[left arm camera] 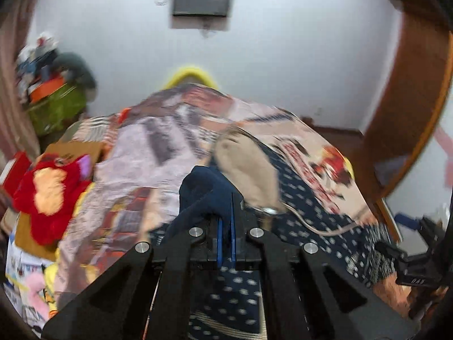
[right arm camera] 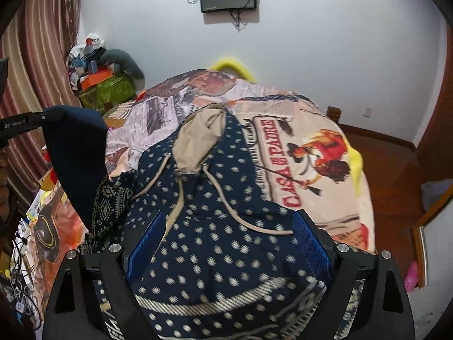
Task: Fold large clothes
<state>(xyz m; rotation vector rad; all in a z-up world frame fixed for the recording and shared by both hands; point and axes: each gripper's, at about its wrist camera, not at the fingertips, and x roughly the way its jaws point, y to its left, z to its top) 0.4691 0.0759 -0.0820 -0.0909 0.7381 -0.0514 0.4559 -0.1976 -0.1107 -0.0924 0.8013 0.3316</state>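
A navy hoodie (right arm camera: 226,198) with pale dots and a beige-lined hood (right arm camera: 198,141) lies spread on the bed. My left gripper (left arm camera: 225,221) is shut on a plain navy fold of the hoodie (left arm camera: 206,189) and holds it lifted; that raised fold and gripper show at the left of the right wrist view (right arm camera: 76,147). My right gripper (right arm camera: 226,243) is open, its blue pads (right arm camera: 310,243) either side of the dotted cloth, low over it. The hoodie also shows in the left wrist view (left arm camera: 311,212).
The bed cover (right arm camera: 297,153) has a printed poster pattern. A red plush toy (left arm camera: 48,192) and boxes lie left of the bed. A green box (right arm camera: 107,90) piled with things stands at the back left. A wooden frame (left arm camera: 410,113) and floor are at the right.
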